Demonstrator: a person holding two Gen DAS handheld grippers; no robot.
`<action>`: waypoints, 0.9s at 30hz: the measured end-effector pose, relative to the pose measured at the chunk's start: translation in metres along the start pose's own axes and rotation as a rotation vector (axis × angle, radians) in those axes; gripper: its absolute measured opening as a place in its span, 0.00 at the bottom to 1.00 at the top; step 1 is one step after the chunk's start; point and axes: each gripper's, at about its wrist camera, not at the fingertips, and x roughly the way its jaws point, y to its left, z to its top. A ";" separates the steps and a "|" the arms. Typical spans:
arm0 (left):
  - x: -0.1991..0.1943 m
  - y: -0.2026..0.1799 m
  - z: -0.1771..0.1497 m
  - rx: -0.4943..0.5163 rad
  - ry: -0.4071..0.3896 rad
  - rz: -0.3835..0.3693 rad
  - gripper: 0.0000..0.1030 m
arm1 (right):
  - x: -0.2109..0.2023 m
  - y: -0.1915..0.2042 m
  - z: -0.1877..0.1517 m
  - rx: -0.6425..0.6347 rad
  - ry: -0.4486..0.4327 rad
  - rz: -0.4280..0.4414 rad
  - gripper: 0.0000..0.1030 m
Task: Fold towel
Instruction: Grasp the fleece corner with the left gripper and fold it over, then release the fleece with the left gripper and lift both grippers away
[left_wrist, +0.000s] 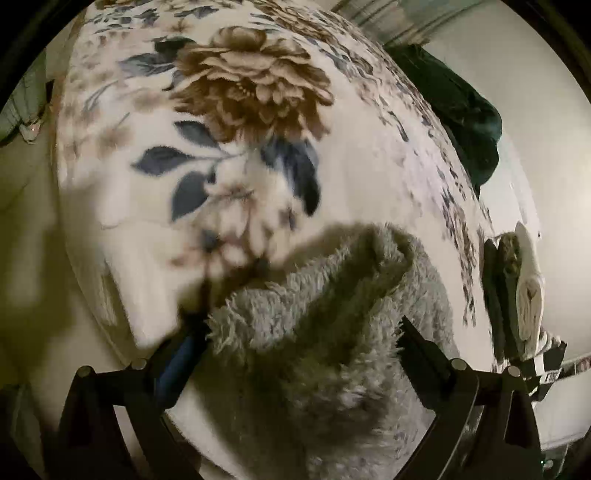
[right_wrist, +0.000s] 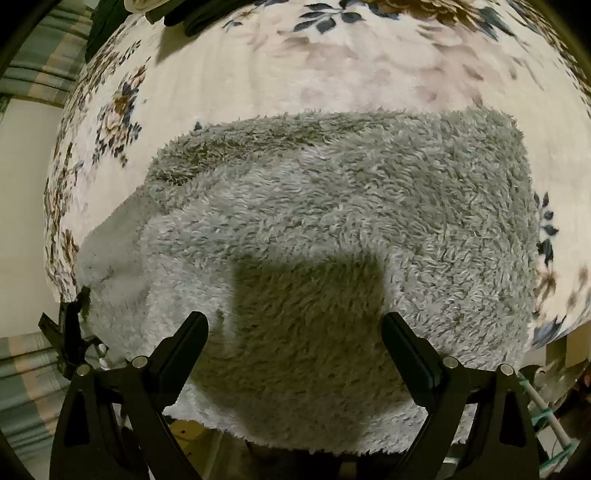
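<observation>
Towel (right_wrist: 332, 229) on floral blanket (right_wrist: 258, 74); both tongs (left_wrist: 299, 332) (right_wrist: 295, 325) spread; dark cloth (left_wrist: 465, 107) beyond.

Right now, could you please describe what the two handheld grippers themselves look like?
Both the left gripper and right gripper have black, wedge-shaped plastic fingers with small silver round pins near the base. One left finger shows a blue pad. No sleeves or cables visible.
</observation>
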 end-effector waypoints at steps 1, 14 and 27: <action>-0.001 -0.001 0.000 0.006 -0.010 -0.009 0.94 | 0.000 -0.001 0.000 0.003 -0.001 -0.001 0.94; -0.107 -0.128 -0.033 0.293 -0.198 -0.290 0.24 | -0.011 -0.035 -0.008 0.023 -0.059 0.051 0.94; -0.140 -0.356 -0.247 0.572 0.172 -0.615 0.11 | -0.087 -0.173 -0.039 0.161 -0.158 0.110 0.94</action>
